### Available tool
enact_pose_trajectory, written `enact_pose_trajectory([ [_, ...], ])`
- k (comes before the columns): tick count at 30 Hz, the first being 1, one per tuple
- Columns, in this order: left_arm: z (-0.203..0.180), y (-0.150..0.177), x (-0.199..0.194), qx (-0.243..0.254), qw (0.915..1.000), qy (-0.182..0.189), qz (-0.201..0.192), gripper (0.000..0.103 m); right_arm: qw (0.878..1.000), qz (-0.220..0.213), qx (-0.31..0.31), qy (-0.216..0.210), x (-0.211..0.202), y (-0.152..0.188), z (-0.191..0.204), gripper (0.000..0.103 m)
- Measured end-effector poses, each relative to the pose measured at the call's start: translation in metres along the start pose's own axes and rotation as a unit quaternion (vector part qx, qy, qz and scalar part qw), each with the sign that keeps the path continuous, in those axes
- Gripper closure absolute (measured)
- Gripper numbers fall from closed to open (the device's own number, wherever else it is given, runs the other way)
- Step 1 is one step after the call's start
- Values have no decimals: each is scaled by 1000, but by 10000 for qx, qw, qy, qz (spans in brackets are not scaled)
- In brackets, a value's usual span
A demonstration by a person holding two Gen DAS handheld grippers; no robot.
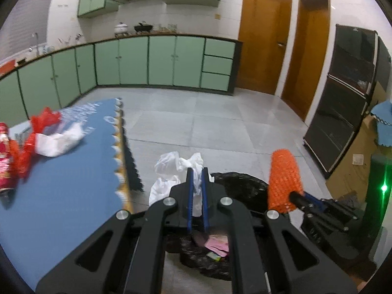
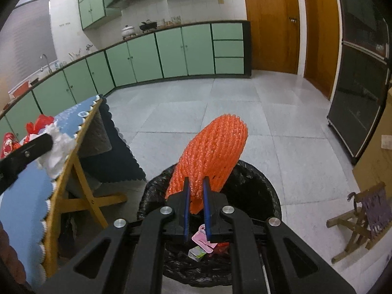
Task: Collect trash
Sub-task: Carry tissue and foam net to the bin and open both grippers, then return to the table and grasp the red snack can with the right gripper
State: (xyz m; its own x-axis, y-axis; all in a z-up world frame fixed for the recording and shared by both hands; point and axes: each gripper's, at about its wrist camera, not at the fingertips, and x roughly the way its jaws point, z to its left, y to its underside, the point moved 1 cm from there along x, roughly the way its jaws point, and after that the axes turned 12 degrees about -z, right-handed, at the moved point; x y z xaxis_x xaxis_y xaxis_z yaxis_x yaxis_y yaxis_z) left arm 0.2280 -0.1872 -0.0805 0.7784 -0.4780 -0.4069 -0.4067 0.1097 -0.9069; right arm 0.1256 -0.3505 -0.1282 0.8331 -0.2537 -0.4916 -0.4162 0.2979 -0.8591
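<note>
My left gripper (image 1: 196, 171) is shut on a white plastic bag (image 1: 171, 171) and holds it above the black-lined trash bin (image 1: 245, 181), beside the table's edge. My right gripper (image 2: 196, 181) is shut on an orange foam net sleeve (image 2: 213, 144) and holds it over the bin (image 2: 257, 183); the sleeve also shows in the left wrist view (image 1: 283, 178). Pink and green wrappers (image 2: 203, 242) lie inside the bin. On the blue table (image 1: 61, 183) lie a white crumpled bag (image 1: 58, 142), a red plastic bag (image 1: 44, 120) and a red can (image 1: 6, 156).
Green kitchen cabinets (image 1: 147, 61) line the far wall. Wooden doors (image 1: 264, 39) and a black cabinet (image 1: 343, 93) stand at the right. A small wooden chair (image 2: 362, 218) stands right of the bin. The table's wooden legs (image 2: 80, 183) are left of the bin.
</note>
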Motion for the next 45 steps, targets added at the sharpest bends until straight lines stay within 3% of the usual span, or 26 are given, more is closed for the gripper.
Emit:
enact_pose_trajectory([
  [3, -14, 6, 22, -16, 9995, 228, 202, 97, 9998, 119, 41, -139, 9, 4, -15, 92],
  [6, -25, 12, 40, 1, 9989, 356, 316, 91, 9997, 181, 96, -160, 15, 5, -27, 82],
  [11, -38, 15, 54, 79, 9984, 465, 326, 66, 9994, 196, 248, -109, 19, 7, -43, 79],
  [17, -44, 11, 60, 102, 9980, 528, 331, 64, 9990, 151, 423, -20, 17, 7, -57, 79],
  [22, -37, -1, 41, 203, 9991, 373, 67, 60, 9989, 29, 478, 9, 10, 2, -59, 79],
  [24, -27, -7, 30, 142, 9996, 236, -37, 59, 9988, -69, 488, -6, 4, -3, -55, 74],
  [25, -20, -10, 22, 79, 9998, 169, -100, 57, 9987, -128, 487, -20, 1, -6, -50, 67],
  [32, 57, -27, -33, 54, 9957, -777, -508, 45, 9971, -619, 202, -390, -23, -39, 22, 25],
  [35, 105, -30, -55, -13, 9878, -1453, -568, 43, 9947, -690, 32, -765, -24, -53, 66, 20],
  [39, 167, -30, -86, -11, 9686, -2395, -665, 40, 9898, -706, -186, -1224, -23, -63, 129, 19],
  [42, 199, -27, -101, -5, 9559, -2875, -598, 40, 9858, -688, -289, -1503, -21, -63, 172, 19],
  [45, 230, -21, -114, -176, 9507, -3059, -474, 40, 9823, -633, -348, -1728, -19, -61, 209, 19],
])
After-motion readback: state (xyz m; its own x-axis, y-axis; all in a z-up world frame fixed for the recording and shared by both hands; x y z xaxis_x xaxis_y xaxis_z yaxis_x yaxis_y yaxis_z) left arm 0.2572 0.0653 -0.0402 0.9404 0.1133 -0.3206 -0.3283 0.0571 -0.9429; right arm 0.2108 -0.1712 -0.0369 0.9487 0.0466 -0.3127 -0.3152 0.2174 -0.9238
